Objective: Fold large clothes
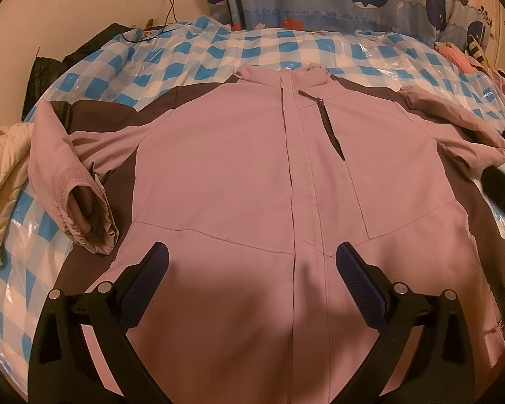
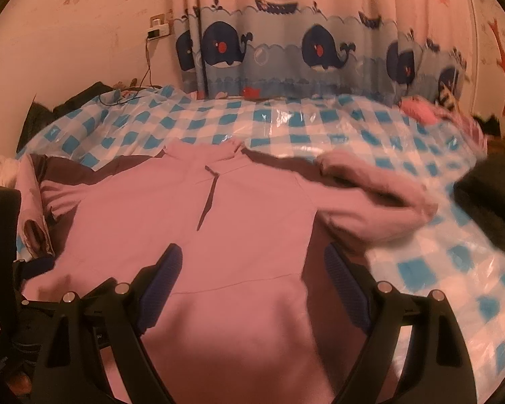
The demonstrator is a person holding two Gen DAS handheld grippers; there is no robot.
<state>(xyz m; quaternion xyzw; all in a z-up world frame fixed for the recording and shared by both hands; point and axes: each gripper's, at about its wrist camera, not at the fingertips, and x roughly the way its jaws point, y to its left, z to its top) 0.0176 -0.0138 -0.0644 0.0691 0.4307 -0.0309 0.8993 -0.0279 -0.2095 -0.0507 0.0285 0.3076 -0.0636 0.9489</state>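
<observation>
Pink jacket (image 1: 218,155) flat on checked bed (image 1: 198,50), no legible labels/writing.

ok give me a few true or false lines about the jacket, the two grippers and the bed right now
1. The pink jacket lies front up, spread on the checked bed cover. True.
2. The left gripper is shut on the jacket's hem. False: its fingers stand wide apart over the lower front and hold nothing.
3. The right gripper is open. True.
4. The jacket's front is unzipped and lies open. False: the front placket is closed up to the collar.
5. The sleeve at the left of the left wrist view bends back toward the jacket's body. True.
6. The curtain behind the bed shows flowers. False: it shows whales.
</observation>
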